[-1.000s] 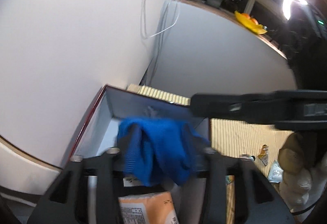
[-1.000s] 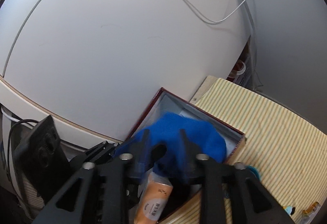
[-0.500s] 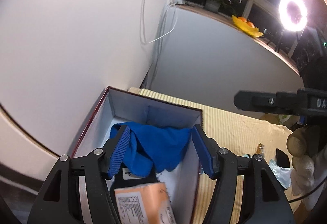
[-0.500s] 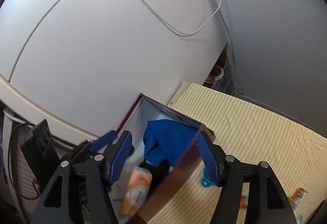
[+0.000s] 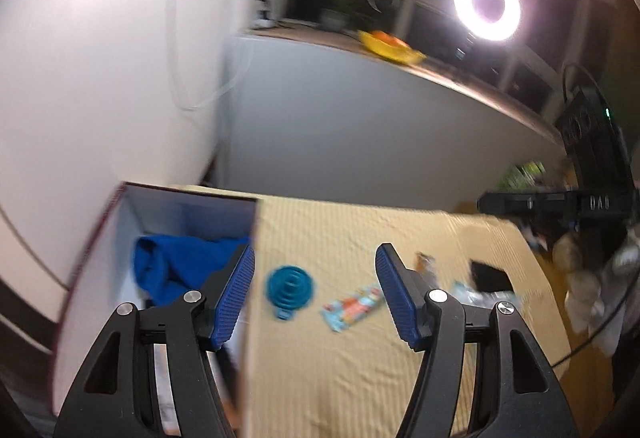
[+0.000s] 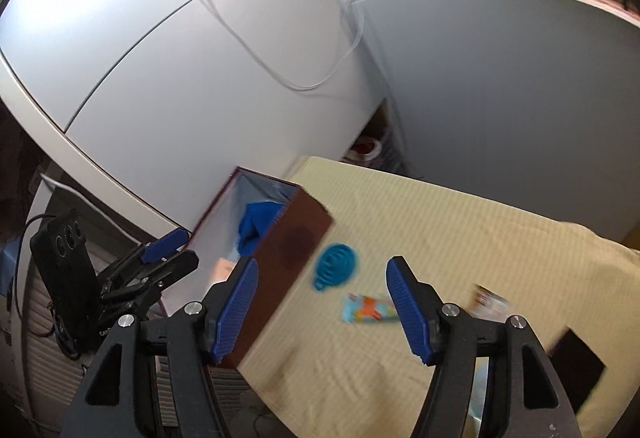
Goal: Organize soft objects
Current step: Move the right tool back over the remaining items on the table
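A blue cloth [image 5: 176,262] [image 6: 256,226] lies bunched inside the dark red box [image 5: 96,230] [image 6: 296,242] at the table's left edge, touched by neither gripper. My left gripper [image 5: 315,252] is open with nothing between its blue pads, just right of the box and above a teal ribbed funnel [image 5: 291,286]. My right gripper [image 6: 323,262] is also open and holds nothing, hanging over the funnel [image 6: 336,266] beside the box's outer wall. In the right wrist view the left gripper [image 6: 176,252] shows at the box's left side.
On the yellow striped cloth [image 5: 360,230] lie a snack wrapper [image 5: 354,308] [image 6: 370,312], a small packet [image 5: 426,264] and a flat black item [image 5: 490,276] [image 6: 576,366]. An orange packet [image 6: 224,266] lies in the box. White cabinets stand behind; a ring light [image 5: 486,4] glares.
Both grippers let go of the blue cloth, opened and drew back to the right out of the box. The cloth stays in the box.
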